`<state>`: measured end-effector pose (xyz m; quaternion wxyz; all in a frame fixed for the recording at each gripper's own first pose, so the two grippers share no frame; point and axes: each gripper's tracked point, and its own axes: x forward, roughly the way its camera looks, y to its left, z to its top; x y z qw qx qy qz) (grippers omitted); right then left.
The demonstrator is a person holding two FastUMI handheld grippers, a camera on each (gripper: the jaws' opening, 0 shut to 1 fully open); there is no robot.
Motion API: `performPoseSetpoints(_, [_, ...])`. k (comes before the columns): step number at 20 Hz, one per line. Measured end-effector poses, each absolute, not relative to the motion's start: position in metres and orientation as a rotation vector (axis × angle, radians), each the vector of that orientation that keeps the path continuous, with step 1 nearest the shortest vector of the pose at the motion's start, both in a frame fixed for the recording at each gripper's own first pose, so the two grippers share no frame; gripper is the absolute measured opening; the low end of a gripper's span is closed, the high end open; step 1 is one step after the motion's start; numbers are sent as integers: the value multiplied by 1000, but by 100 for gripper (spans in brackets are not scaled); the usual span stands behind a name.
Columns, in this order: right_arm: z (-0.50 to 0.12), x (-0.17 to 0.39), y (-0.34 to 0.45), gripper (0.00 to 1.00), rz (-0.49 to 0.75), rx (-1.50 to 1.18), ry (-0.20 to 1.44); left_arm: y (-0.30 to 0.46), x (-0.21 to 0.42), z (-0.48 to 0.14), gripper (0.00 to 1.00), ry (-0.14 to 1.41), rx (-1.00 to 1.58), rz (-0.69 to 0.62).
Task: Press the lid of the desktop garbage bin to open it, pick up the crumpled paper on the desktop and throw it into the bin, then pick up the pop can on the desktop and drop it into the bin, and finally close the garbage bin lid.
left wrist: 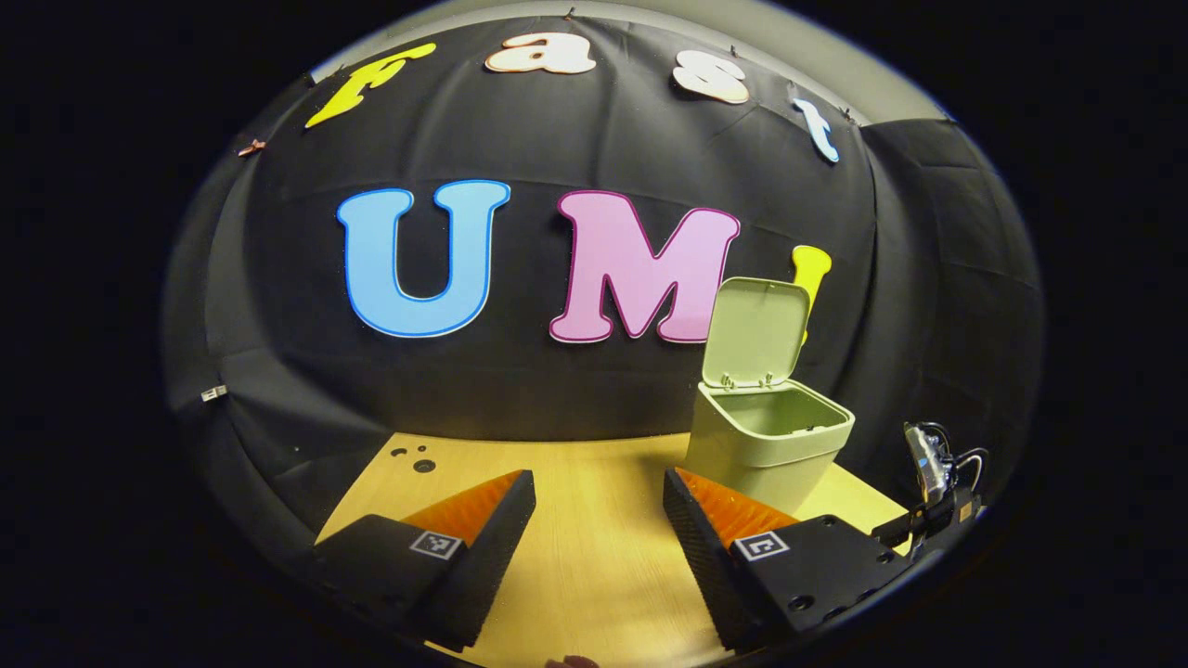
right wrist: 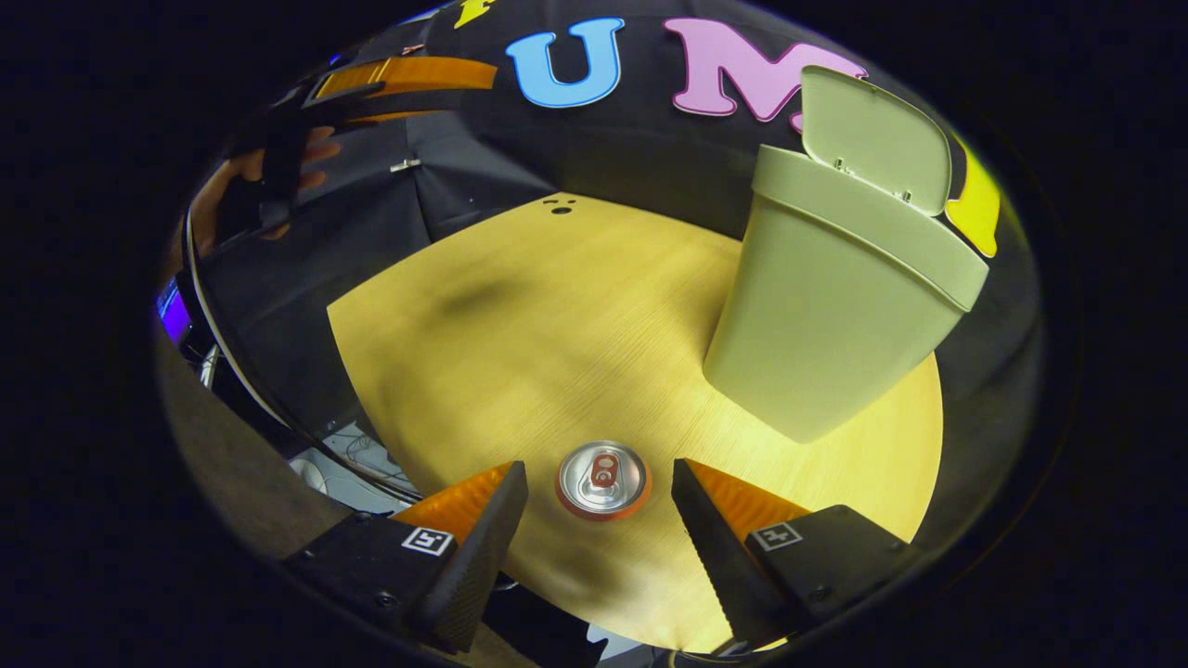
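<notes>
A pale green garbage bin (left wrist: 770,445) stands on the wooden table with its lid (left wrist: 756,329) raised upright. In the right gripper view the bin (right wrist: 826,315) rises at the right, lid (right wrist: 877,139) up. A pop can (right wrist: 603,479) stands upright on the table, seen from above, between the fingers of my right gripper (right wrist: 599,478), which is open around it with gaps on both sides. My left gripper (left wrist: 599,487) hovers open over bare table, left of the bin, nothing between its fingers. Far off at upper left, a hand holds the left gripper (right wrist: 371,88).
The wooden table (right wrist: 557,334) has small holes (left wrist: 413,457) near its far left corner. A cabled device (left wrist: 933,464) sits at the right table edge beyond the bin. Cables and floor (right wrist: 343,455) lie below the table's left edge.
</notes>
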<state>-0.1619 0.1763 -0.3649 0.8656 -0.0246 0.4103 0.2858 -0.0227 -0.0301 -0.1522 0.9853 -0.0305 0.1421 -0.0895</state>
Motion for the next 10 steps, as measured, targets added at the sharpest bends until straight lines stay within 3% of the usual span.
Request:
performPoseSetpoints(9, [-415, -163, 183, 99, 609, -89, 958, -8, -42, -169, 91, 327, -82, -130])
performPoseSetpoints(10, [-412, -162, 185, 92, 606, -74, 953, -7, -42, -168, 91, 327, -89, -129])
